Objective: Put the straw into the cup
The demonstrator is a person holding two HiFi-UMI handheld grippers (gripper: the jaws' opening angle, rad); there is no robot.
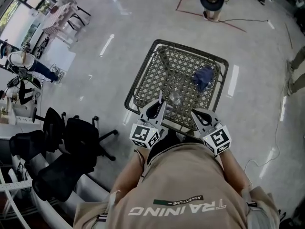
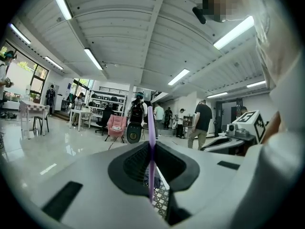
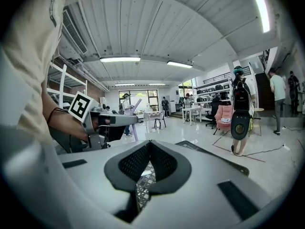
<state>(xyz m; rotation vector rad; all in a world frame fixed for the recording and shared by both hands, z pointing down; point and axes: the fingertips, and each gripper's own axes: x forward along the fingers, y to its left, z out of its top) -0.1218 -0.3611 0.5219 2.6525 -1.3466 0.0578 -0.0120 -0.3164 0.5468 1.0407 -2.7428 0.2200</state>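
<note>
Grippers held before the chest, pointing forward: left gripper [image 1: 159, 105] jaws clamp an upright purple straw [image 2: 150, 142]; right gripper [image 1: 195, 113] jaws closed, empty. Clear cup [image 1: 175, 98] near blue cloth [image 1: 204, 77] on lattice tabletop [image 1: 157, 66]

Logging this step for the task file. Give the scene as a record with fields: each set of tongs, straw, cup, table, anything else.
left tongs: shut on the straw
straw: purple, upright between the left jaws, not yet in the cup
right tongs: shut, nothing between the jaws
cup: clear, on the table, just beyond both tongs and touching neither
table: metal lattice top, dark frame
other: blue item on the table, beyond the cup and to its right
</note>
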